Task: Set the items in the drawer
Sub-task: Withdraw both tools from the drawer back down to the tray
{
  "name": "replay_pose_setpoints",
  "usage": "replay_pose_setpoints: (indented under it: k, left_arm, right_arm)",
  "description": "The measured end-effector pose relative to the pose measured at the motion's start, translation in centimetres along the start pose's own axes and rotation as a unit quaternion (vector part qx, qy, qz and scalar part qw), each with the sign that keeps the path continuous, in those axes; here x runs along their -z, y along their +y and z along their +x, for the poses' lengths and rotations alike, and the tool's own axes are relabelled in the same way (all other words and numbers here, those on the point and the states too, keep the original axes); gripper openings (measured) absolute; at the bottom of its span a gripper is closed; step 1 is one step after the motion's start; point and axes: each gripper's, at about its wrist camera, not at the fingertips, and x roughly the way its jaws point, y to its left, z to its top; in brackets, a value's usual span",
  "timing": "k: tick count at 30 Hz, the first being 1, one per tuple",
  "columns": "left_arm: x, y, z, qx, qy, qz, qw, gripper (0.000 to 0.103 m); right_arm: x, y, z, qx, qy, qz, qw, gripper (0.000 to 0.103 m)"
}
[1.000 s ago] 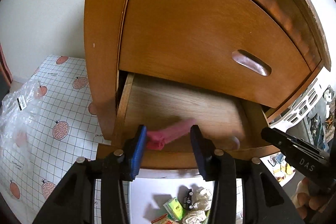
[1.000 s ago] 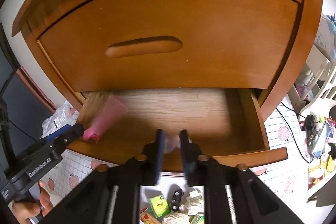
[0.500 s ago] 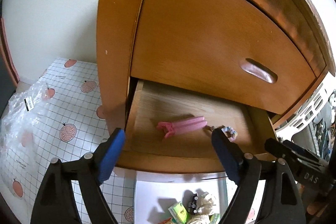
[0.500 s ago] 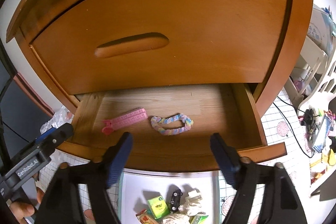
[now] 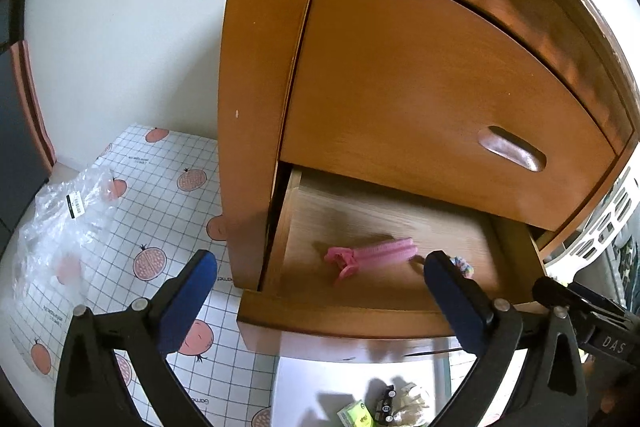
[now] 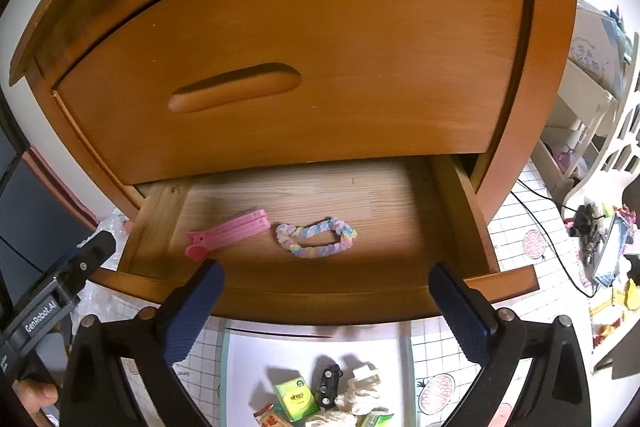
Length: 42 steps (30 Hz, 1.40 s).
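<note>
Blue-padded and black-armed, the left tongs [image 5: 320, 283] stand spread wide with nothing between them, having just been opening; the right tongs [image 6: 322, 301] are likewise spread and empty, having just been opening too. Both hang just in front of the pulled-out lower drawer [image 6: 320, 297]. Below them on the gridded floor mat [image 5: 160, 195] lies a white sheet with a green box [image 6: 296, 397], a small black toy car [image 6: 330, 383] and crumpled wrappers. Inside the drawer, on its pale wood bottom, a pink hair clip [image 6: 228, 233] lies toward the left wall, and a pastel braided hair tie [image 6: 316, 237] lies just beside it to the right, apart from it. Above sits the shut upper drawer [image 6: 320, 47] with its recessed handle [image 6: 234, 87]. A crinkled clear plastic bag [image 5: 68, 219] lies on the mat left of the cabinet.
</note>
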Motion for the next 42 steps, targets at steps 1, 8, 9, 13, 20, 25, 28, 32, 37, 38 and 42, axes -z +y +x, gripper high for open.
replay_pose_setpoints:
  k: [1, 8, 9, 13, 20, 25, 28, 32, 37, 38, 42]
  left_arm:
    - [0.0, 0.0, 0.0, -0.001, -0.001, 0.001, 1.0000, 0.103]
    - [0.3, -0.1, -0.8, 0.004, -0.011, 0.008, 0.9999, 0.103]
    - [0.4, -0.1, -1.1, 0.005, -0.016, 0.008, 0.9998, 0.103]
    - [0.9, -0.3, -2.8, 0.018, -0.032, 0.007, 0.9993, 0.103]
    - [3.3, -0.5, -6.0, 0.056, -0.044, 0.002, 0.9974, 0.103]
    - [6.2, -0.5, -6.8, 0.066, -0.025, 0.017, 0.9974, 0.103]
    - [8.0, -0.1, -6.5, 0.064, -0.012, 0.026, 0.9975, 0.103]
    - [10.3, 0.9, -5.7, 0.054, 0.017, 0.025, 0.9981, 0.103]
    - [12.6, 2.0, -4.4, 0.042, 0.044, 0.022, 0.9979, 0.103]
    - [13.2, 2.2, -4.1, 0.041, 0.049, 0.020, 0.9977, 0.103]
    - [14.9, 2.7, -2.5, 0.038, 0.074, 0.020, 0.9963, 0.103]
  right_arm:
    - [0.0, -0.1, 0.0, 0.001, -0.001, 0.001, 1.000, 0.103]
    - [0.2, -0.5, -0.3, 0.005, -0.003, 0.004, 1.000, 0.103]
    - [0.3, -0.6, -0.5, 0.006, -0.004, 0.001, 1.000, 0.103]
    - [0.7, -0.9, -1.3, 0.013, -0.015, -0.006, 1.000, 0.103]
    - [2.7, -1.2, -4.0, -0.001, -0.050, -0.007, 0.999, 0.103]
    - [5.9, -2.0, -5.2, -0.008, -0.058, 0.011, 0.998, 0.103]
    - [8.1, -2.5, -5.3, -0.010, -0.056, 0.022, 0.998, 0.103]
    - [10.8, -2.8, -4.0, -0.008, -0.028, 0.022, 0.999, 0.103]
    - [14.2, -3.6, -1.9, -0.015, 0.015, 0.032, 0.999, 0.103]
    - [14.9, -3.8, -1.5, -0.016, 0.024, 0.037, 0.999, 0.103]
    - [17.3, -5.0, 0.8, -0.021, 0.067, 0.064, 0.995, 0.103]
